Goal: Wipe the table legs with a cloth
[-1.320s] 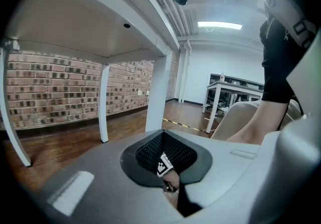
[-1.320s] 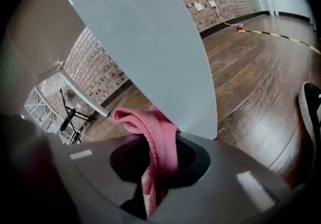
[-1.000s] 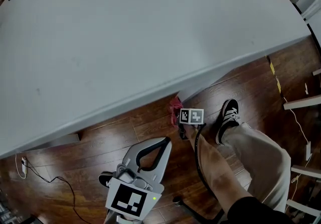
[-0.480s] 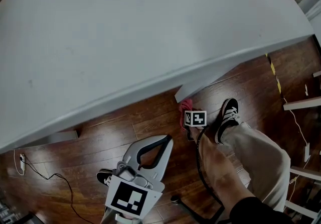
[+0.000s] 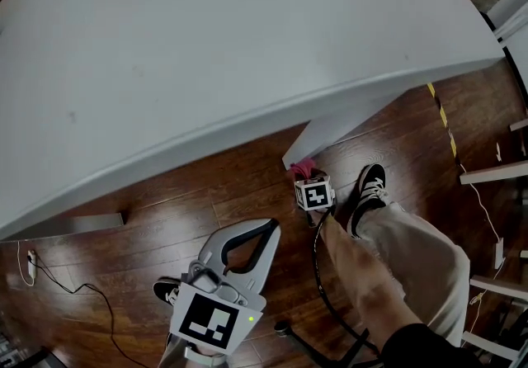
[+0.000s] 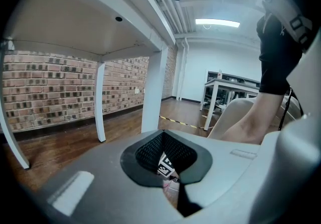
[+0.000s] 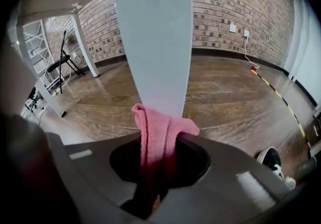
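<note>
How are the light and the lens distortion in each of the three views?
Head view: dim, the white tabletop bows. Left gripper view: strong fisheye, dark corners, the ceiling lamp glares. Right gripper view: fisheye too, the pink cloth is sharp but shadowed lower down.

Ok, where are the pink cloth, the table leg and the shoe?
pink cloth (image 7: pixel 156 130), right gripper view, folded top
table leg (image 7: pixel 155 42), right gripper view, front face
shoe (image 5: pixel 371 186), head view, laces
</note>
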{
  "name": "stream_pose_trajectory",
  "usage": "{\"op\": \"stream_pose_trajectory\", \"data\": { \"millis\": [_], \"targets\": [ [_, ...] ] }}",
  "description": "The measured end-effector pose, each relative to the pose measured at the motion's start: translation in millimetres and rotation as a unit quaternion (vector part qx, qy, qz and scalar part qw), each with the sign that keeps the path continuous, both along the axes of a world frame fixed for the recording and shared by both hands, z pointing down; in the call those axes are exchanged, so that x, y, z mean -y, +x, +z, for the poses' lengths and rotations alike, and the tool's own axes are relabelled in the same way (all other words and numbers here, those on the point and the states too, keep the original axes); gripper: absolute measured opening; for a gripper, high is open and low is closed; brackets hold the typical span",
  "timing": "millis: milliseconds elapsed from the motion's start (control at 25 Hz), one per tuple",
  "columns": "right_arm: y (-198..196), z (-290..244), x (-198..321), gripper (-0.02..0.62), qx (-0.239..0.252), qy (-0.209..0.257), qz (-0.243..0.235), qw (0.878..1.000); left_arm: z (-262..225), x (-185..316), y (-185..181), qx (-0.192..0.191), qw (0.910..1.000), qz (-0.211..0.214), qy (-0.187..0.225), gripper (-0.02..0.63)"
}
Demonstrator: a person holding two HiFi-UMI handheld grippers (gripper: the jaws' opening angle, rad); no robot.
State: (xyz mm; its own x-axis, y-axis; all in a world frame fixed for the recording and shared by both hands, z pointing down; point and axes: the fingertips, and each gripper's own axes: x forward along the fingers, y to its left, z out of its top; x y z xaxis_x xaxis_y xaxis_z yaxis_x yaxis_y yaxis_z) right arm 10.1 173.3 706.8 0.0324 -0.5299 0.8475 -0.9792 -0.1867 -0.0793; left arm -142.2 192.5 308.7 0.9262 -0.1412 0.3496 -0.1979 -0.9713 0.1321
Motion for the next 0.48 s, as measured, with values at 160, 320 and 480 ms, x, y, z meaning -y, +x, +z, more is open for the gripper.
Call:
{"op": "stream_pose_trajectory", "data": {
  "millis": [160,320,480],
  "targets": [
    [2.6,-20.5,0.5,0.048,-0.004,0.002,-0.006,1.0,-3.2,-0.4,-2.2,-0.004,1.0,-0.005,-0.001,0.0],
    [3.7,-44.9,2.6,0.048,-0.007,0.009,-0.017,1.0,-5.7,-0.1,-3.3,-0.01,0.9999,-0.012,-0.006,0.0],
    [0.4,-75.1,3.5,0.048,-0.01,0.019,-0.026,0.999,-3.5,-7.9,-3.3,-0.005,0.9999,-0.005,-0.013,0.0]
  ]
}}
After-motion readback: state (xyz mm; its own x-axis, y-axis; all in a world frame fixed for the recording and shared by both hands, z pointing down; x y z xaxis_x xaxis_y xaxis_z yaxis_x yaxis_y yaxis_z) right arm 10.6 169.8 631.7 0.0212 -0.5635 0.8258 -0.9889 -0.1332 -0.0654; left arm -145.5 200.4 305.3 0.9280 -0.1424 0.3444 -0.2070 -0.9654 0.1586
